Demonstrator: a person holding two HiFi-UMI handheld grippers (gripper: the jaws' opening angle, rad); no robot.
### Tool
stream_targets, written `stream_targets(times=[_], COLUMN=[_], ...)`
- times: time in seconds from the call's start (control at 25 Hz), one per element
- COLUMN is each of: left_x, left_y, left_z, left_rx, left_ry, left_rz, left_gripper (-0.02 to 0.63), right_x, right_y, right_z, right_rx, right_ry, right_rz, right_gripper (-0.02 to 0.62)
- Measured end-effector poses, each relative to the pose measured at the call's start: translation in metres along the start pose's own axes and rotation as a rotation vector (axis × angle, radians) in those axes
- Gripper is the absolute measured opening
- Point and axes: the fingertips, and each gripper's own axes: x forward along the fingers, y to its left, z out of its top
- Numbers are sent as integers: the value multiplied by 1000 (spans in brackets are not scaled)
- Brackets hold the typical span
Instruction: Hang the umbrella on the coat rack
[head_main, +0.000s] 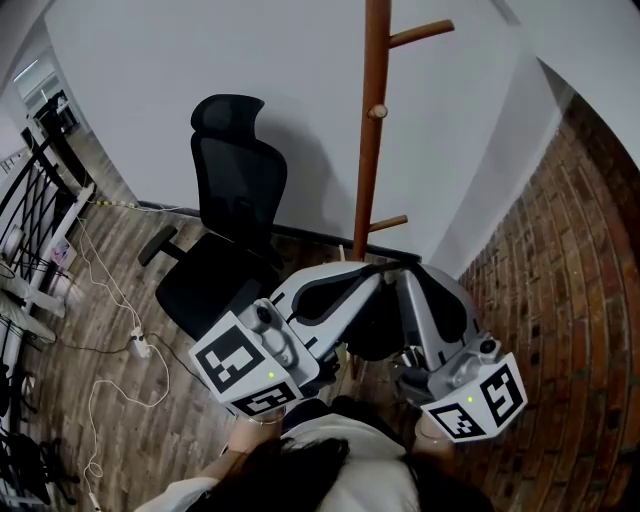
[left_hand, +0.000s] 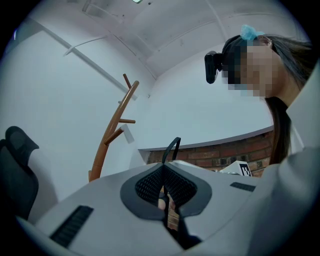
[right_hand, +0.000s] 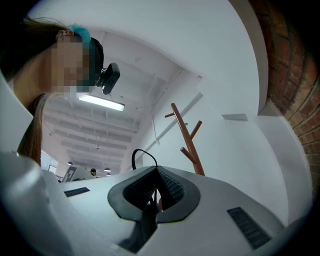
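The wooden coat rack (head_main: 374, 120) stands against the white wall, straight beyond both grippers, with pegs high and low on its pole. It also shows as the coat rack (left_hand: 112, 131) in the left gripper view and the coat rack (right_hand: 188, 142) in the right gripper view. My left gripper (head_main: 383, 278) and right gripper (head_main: 408, 280) meet tip to tip just below it. Each is shut on the umbrella's thin black strap, whose loop (left_hand: 172, 148) pokes up past the left gripper (left_hand: 162, 172). The same loop (right_hand: 142, 155) rises over the right gripper (right_hand: 156, 183). The dark umbrella (head_main: 374, 335) hangs between them, mostly hidden.
A black office chair (head_main: 236, 205) stands left of the rack on the wood floor. White cables (head_main: 118, 335) trail across the floor at left, near a black railing (head_main: 35, 195). A brick wall (head_main: 575, 300) closes in on the right.
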Motion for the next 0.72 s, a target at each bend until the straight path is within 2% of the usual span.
stream_targets(times=[0.4, 0.72], left_x=[7, 16], left_y=[19, 40], left_z=[5, 7], left_rx=[0, 8], left_ry=[-7, -4], left_rz=[25, 0], left_gripper=[11, 11], right_x=[19, 37], right_y=[-11, -22], right_z=[-1, -4], right_rx=[10, -3], right_ry=[-9, -22], right_rz=[15, 14], right_gripper=[35, 35])
